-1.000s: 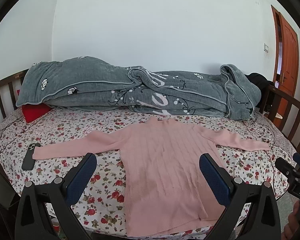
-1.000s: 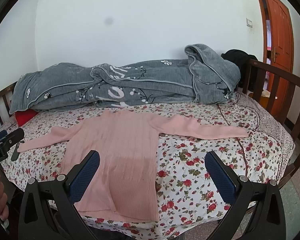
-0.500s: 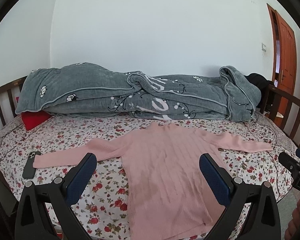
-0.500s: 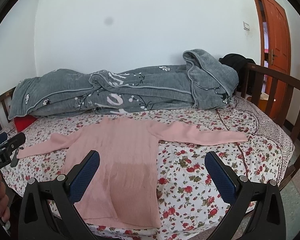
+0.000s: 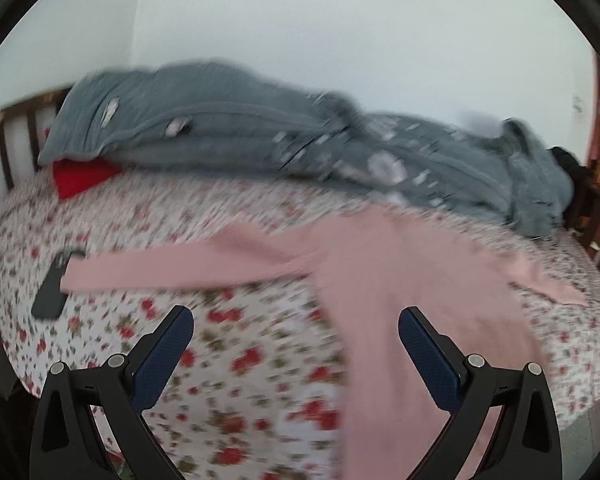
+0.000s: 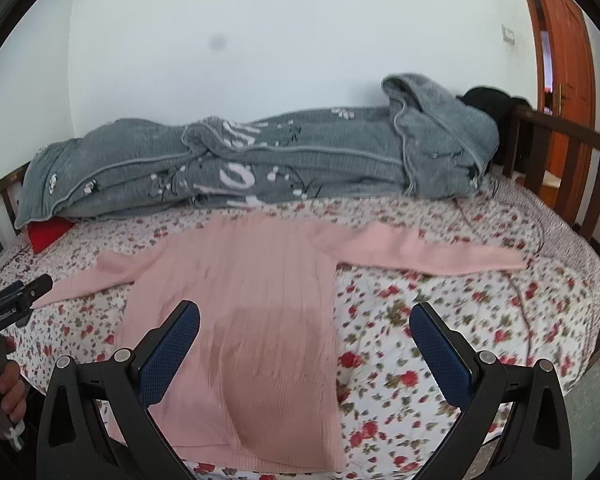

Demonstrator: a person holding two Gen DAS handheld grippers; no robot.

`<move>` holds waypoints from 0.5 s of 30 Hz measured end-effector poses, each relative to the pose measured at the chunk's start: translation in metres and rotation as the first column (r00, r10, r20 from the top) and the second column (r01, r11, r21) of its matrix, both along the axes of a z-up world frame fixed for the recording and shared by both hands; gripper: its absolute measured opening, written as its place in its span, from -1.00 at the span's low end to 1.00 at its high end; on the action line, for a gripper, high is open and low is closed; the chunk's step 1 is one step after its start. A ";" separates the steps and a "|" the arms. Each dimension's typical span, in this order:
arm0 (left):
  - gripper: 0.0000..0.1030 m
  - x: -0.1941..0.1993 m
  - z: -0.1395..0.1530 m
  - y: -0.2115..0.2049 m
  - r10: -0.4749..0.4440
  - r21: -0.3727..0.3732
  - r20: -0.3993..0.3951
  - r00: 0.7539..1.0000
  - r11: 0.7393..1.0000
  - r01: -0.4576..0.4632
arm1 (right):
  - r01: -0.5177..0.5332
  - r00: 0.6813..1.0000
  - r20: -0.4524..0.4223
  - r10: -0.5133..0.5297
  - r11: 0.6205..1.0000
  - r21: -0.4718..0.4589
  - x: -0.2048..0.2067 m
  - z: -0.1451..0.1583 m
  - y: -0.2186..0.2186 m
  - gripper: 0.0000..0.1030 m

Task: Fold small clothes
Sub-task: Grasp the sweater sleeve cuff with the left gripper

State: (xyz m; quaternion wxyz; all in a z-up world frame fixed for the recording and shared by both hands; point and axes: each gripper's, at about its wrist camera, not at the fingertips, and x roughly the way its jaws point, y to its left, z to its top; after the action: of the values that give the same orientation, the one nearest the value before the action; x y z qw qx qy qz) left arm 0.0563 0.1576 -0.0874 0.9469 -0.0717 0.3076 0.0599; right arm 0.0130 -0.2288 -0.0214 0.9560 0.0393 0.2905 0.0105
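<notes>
Where it lies flat, pink sweater (image 6: pixel 252 304), sleeves outspread

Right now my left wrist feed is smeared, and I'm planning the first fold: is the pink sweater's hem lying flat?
Observer: Yes, the right wrist view shows the pink sweater with its hem flat near the floral sheet's front edge.
Operator: And the far sleeve?
Observer: The right sleeve lies stretched straight out on the sheet.
Operator: Where's my claw?
Observer: The left claw is beside the left sleeve's end.
</notes>
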 end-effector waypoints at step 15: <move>0.58 0.049 -0.097 0.212 0.268 -0.165 -0.186 0.945 0.940 -0.299 | 0.037 0.992 -0.119 -0.041 0.999 -0.035 0.045 -0.063 0.037 0.99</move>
State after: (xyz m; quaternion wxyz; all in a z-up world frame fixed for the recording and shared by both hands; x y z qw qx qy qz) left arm 0.1056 0.3701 -0.1840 0.8891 -0.2008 0.3736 0.1718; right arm 0.0582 -0.1913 -0.0840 0.9373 0.0300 0.3468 -0.0152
